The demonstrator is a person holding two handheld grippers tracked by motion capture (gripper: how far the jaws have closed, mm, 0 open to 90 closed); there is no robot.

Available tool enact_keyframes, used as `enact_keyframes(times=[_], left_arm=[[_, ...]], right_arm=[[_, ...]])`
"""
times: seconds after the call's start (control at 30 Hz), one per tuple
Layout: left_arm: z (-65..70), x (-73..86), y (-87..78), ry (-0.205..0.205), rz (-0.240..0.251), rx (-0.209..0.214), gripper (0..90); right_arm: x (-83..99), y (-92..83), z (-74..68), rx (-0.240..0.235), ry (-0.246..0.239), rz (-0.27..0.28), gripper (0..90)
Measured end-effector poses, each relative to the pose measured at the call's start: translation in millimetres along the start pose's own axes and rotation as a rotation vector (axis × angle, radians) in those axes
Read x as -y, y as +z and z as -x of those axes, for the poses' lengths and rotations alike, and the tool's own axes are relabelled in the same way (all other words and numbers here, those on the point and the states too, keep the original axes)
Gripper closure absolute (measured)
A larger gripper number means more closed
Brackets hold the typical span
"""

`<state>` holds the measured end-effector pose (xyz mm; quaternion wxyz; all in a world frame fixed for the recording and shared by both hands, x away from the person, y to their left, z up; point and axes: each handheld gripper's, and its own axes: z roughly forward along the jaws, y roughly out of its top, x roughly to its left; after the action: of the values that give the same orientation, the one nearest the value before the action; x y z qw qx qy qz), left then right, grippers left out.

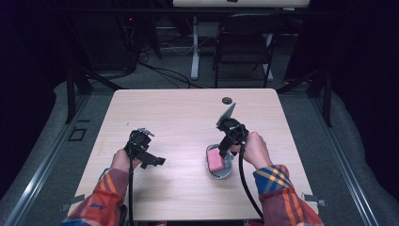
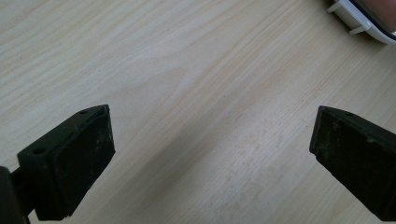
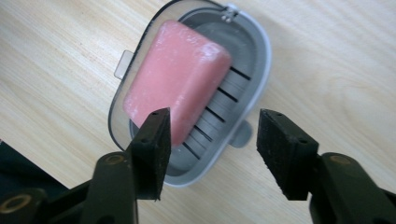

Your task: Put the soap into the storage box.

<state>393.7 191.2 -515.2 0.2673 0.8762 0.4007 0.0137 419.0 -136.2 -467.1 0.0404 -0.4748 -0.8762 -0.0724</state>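
A pink soap bar (image 3: 175, 79) lies tilted in a grey slotted soap dish (image 3: 254, 88) on the wooden table; in the high view the soap bar (image 1: 215, 160) and dish (image 1: 225, 173) sit right of centre. My right gripper (image 3: 212, 135) hovers just above the dish's near end, open, with nothing between its jaws; it appears in the high view (image 1: 225, 145) over the dish. My left gripper (image 2: 210, 140) is open over bare wood, and shows left of centre (image 1: 153, 161) in the high view. A corner of the dish (image 2: 359, 18) peeks in at the left gripper view's top right.
The light wooden table (image 1: 179, 113) has a small round hole (image 1: 227, 100) near its far edge. Beyond the table stand a black chair (image 1: 244, 42) and a white desk leg (image 1: 194, 47), with cables on the floor.
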Motion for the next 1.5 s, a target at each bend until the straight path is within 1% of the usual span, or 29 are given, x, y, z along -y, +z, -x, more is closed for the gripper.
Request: enact_keyframes(times=[0.07,0.1,0.13,0.17,0.2,0.23,0.27,0.3,0.33,0.37,0.4,0.57,0.77,0.8,0.83,0.87,0.97,1.0,1.03,1.07,1.13,1.2,1.27,1.3,1.33,1.37,1.4,1.43,1.5], left_arm=[[0.2,0.0,0.1,-0.002,0.002,0.001,0.0],[0.3,0.0,0.1,-0.002,0.002,0.000,0.0],[0.3,0.0,0.1,-0.001,0.002,0.001,0.0],[0.2,0.0,0.1,-0.001,0.003,0.001,0.0],[0.1,0.0,0.0,-0.001,0.004,0.002,0.0],[0.1,0.0,0.0,-0.001,0.004,0.002,0.0],[0.2,0.0,0.0,-0.001,0.004,0.002,0.0],[0.4,0.1,-0.1,-0.001,0.006,0.003,0.0],[0.4,0.1,-0.1,-0.001,0.006,0.003,0.0],[0.1,0.1,-0.4,0.003,0.005,0.004,0.0],[0.1,0.1,-0.4,0.003,0.005,0.004,0.0],[0.1,0.1,-0.5,0.004,0.008,0.007,0.0],[0.2,0.2,-0.5,0.003,0.010,0.007,0.0],[0.2,0.2,-0.5,0.004,0.010,0.008,0.0],[0.2,0.3,-0.7,0.004,0.010,0.008,0.0],[0.2,0.3,-0.8,0.003,0.010,0.007,0.0],[0.3,0.3,-0.8,0.004,0.010,0.008,0.0],[0.2,0.3,-0.8,0.006,0.010,0.008,0.0],[0.2,0.5,-0.9,0.006,0.010,0.008,0.0],[0.2,0.5,-0.9,0.004,0.010,0.009,0.0],[0.0,0.6,-1.1,0.006,0.010,0.008,0.0],[0.2,0.7,-1.1,0.005,0.009,0.009,0.0],[0.4,0.7,-1.1,0.005,0.010,0.009,0.0],[0.5,0.8,-1.1,0.005,0.010,0.009,0.0],[0.5,0.8,-1.2,0.005,0.010,0.009,0.0],[0.5,0.8,-1.2,0.005,0.010,0.009,0.0],[0.5,0.8,-1.2,0.005,0.010,0.010,0.0],[0.5,0.7,-1.0,0.005,0.010,0.010,0.0],[0.5,0.6,-0.9,0.006,0.009,0.010,0.0]], right_arm=[[3.2,-5.8,2.6,0.011,-0.002,0.024,41.3],[7.3,-10.8,5.1,0.012,-0.002,0.058,36.8],[7.3,-10.8,5.1,0.012,-0.002,0.058,36.8],[12.3,-17.8,7.9,0.017,-0.005,0.085,33.3],[13.6,-21.2,9.1,0.021,-0.016,0.082,30.4],[15.9,-24.4,10.7,0.030,-0.025,0.094,27.3],[15.9,-24.4,10.7,0.030,-0.025,0.094,27.3],[21.5,-31.2,14.2,0.035,-0.032,0.119,23.3],[23.6,-33.0,15.3,0.032,-0.029,0.135,21.3],[26.4,-35.4,17.0,0.043,-0.028,0.144,17.7],[26.4,-35.4,17.0,0.043,-0.028,0.144,17.7],[41.1,-47.3,27.2,0.070,-0.032,0.186,10.5],[63.8,-57.5,42.9,0.097,-0.035,0.223,2.4],[63.8,-57.5,42.9,0.097,-0.035,0.223,2.4],[66.8,-57.0,44.4,0.085,-0.026,0.239,2.0],[74.5,-57.3,48.7,0.100,-0.025,0.255,2.0],[80.1,-57.6,52.9,0.110,-0.030,0.252,2.0],[83.5,-56.8,53.5,0.100,-0.019,0.267,2.2],[87.1,-56.4,55.8,0.110,-0.024,0.275,2.0],[94.5,-53.5,59.6,0.100,-0.010,0.297,1.3],[97.9,-52.9,62.0,0.103,-0.011,0.292,0.9],[110.2,-45.8,68.7,0.101,0.001,0.302,0.6],[113.0,-44.2,70.9,0.103,-0.008,0.295,0.6],[122.1,-37.1,74.6,0.106,0.014,0.302,0.5],[122.1,-37.1,74.6,0.106,0.014,0.302,0.5],[129.7,-32.4,77.8,0.101,0.019,0.305,0.8],[129.7,-32.4,77.8,0.101,0.019,0.305,0.8],[140.0,-24.7,81.7,0.114,0.028,0.320,1.1],[147.7,-18.9,85.1,0.112,0.043,0.327,1.5]])
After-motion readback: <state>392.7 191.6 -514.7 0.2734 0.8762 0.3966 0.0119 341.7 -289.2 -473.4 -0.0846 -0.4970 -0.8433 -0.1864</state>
